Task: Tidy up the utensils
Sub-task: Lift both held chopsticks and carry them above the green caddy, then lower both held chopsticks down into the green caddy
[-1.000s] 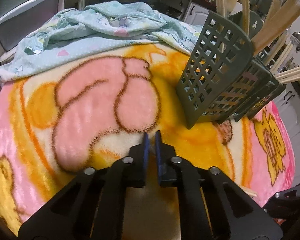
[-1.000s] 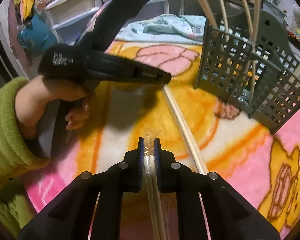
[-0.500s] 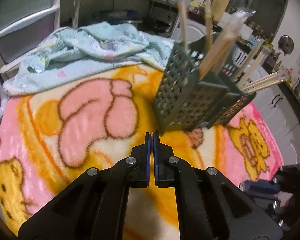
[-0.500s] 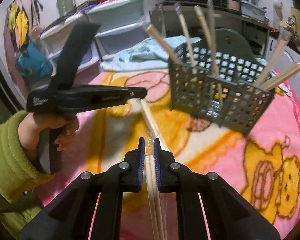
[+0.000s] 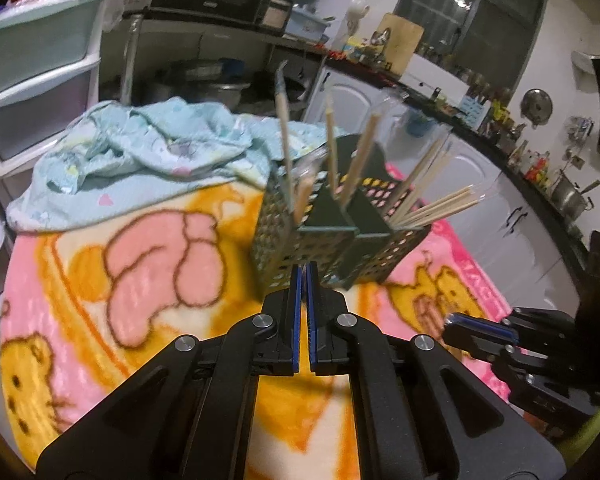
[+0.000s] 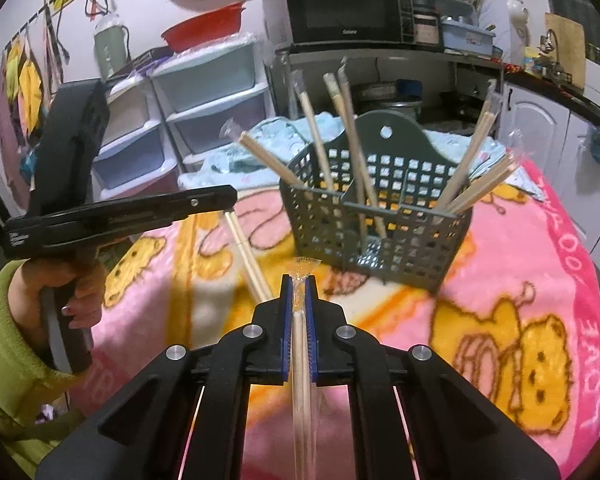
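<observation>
Your right gripper (image 6: 299, 280) pinches a wrapped pair of chopsticks (image 6: 300, 344) running back between its pads, wrapper tip poking out front. The green slotted utensil basket (image 6: 380, 228) stands just ahead on the blanket (image 6: 520, 280). Your left gripper (image 5: 303, 270) is pressed together, empty, facing that basket.

The blanket (image 6: 500, 280) is pink with yellow cartoon bears outlined in brown, orange and cream patches, and a deeper pink border carrying pale letters. The basket (image 6: 380, 236) is grey-green, pierced by a grid of square holes. The chopsticks (image 6: 464, 172) in it are pale wood, some in clear wrappers. The crumpled cloth (image 5: 140, 160) is light blue with small pastel prints, possibly hearts. Both grippers are black with blue pads. The sleeve (image 6: 4, 360) is green.
</observation>
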Tool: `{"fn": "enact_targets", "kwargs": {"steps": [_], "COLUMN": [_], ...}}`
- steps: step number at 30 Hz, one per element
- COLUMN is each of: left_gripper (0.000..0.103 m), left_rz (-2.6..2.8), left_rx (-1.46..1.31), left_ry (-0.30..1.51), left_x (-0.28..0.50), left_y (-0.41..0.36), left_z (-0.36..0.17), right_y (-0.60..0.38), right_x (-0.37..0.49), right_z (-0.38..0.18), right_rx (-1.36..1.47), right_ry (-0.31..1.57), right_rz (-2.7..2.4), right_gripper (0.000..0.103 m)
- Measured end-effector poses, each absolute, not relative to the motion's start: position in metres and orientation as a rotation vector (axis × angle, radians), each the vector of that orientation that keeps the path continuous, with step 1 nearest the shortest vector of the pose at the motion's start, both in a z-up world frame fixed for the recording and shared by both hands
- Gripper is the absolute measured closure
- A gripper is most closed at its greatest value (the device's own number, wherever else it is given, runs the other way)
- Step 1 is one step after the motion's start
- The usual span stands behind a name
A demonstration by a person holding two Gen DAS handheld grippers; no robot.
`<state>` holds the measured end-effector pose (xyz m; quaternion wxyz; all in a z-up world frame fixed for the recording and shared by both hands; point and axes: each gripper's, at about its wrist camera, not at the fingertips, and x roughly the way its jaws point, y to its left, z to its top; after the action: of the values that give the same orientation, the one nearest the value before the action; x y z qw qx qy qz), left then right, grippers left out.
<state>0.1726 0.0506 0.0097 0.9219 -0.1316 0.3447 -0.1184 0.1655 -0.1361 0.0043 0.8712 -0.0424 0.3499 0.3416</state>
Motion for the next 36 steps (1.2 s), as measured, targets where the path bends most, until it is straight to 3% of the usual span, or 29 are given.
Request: {"fn": "enact_targets", "kwargs": {"steps": [36], "left_gripper": [0.103], "left_rz": [-0.400], "left_rx": [-0.221], "left_ry": [0.497], "left_x": [0.169], "left_y": [0.005], "left_z": [0.109], "right_y": [-0.174], "right_x": [0.174], "right_z": [0.103], "right_rx": [0.002], "right_ry": [0.418], "right_rz": [0.666], "right_gripper": [0.099]}}
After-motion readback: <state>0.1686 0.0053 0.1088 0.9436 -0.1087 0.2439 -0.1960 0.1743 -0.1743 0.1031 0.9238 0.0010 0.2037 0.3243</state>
